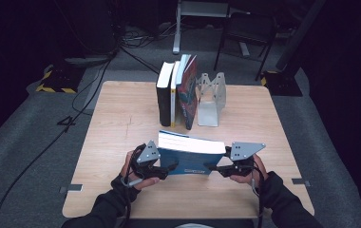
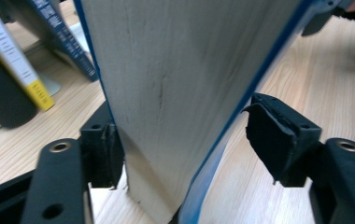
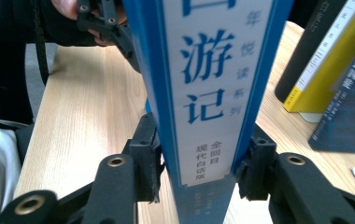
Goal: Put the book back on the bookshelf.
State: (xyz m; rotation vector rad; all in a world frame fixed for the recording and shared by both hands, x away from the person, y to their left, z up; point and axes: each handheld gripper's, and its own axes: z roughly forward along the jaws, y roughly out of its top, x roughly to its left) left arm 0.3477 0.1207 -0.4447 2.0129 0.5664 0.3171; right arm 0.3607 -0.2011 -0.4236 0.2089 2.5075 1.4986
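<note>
two grippers on blue book (image 1: 190,154): right gripper (image 3: 196,175) clamps spine end, left gripper (image 2: 182,144) loose, one pad (image 2: 276,140) clear. close left before lifting.

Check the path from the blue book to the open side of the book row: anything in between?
Nothing visible: bare wooden table lies between the blue book and the upright books. The metal bookend stands on the row's far side.

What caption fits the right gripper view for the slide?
Right tool clamps the spine end of a blue book above the wooden table; shelved books stand beyond.
</note>
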